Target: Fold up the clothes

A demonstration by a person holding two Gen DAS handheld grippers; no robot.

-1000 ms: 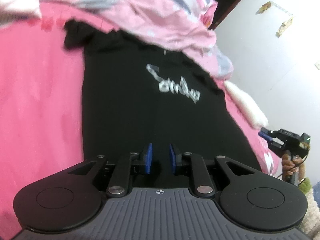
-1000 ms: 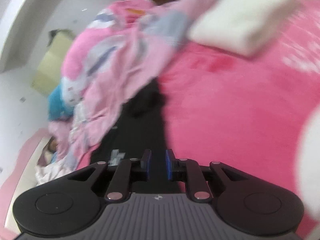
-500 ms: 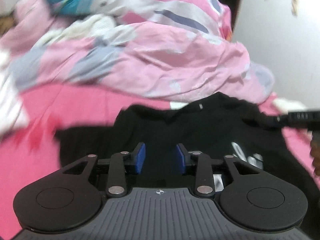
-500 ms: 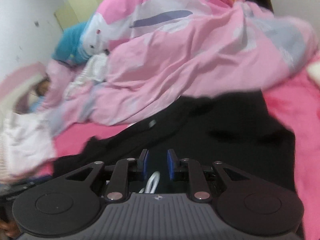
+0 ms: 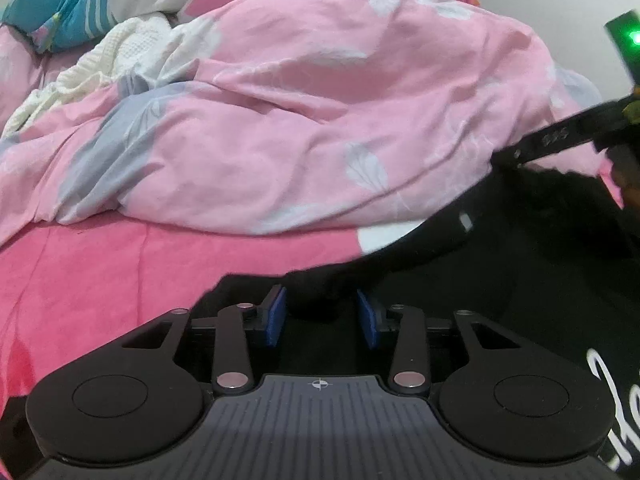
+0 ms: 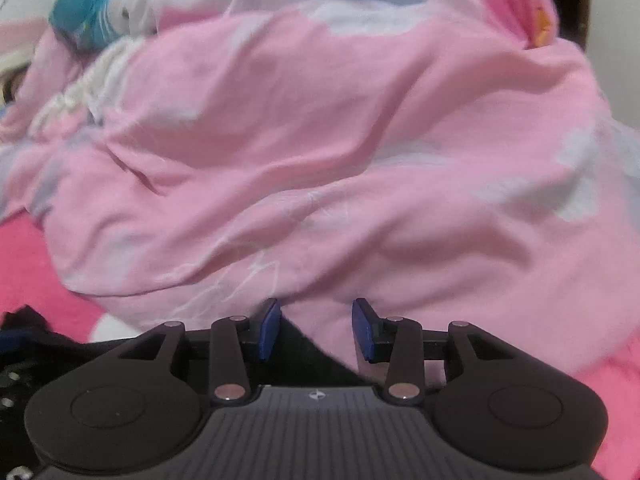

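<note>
My left gripper [image 5: 321, 316] has its blue pads spread wide, and a raised bump of the black T-shirt [image 5: 500, 280] sits between them; the pads do not press it, so nothing is gripped yet. I think I hold it this way because this bump is the shoulder edge near the collar, a good place to pinch for a fold.

My right gripper [image 6: 316, 330] is released too, with the pads apart. Between them I see dark cloth low down and the pink duvet [image 6: 340, 160] just behind. I cannot tell if the pads touch either one. In the left view the right tool reaches to the far side of the shirt, near where the duvet lies over it.

The T-shirt lies flat on the hot pink bed sheet [image 5: 100, 272], with its top part going under the edge of the duvet [image 5: 300, 120]. A small white label [image 5: 465, 222] shows at the neck, and white script print [image 5: 616, 412] is at the right edge of the view. Behind the duvet there is a white knitted blanket [image 5: 120, 52] and a teal pillow [image 5: 56, 4].

In my judgement the fold is not begun. The risk is to pinch the duvet together with the shirt.
</note>
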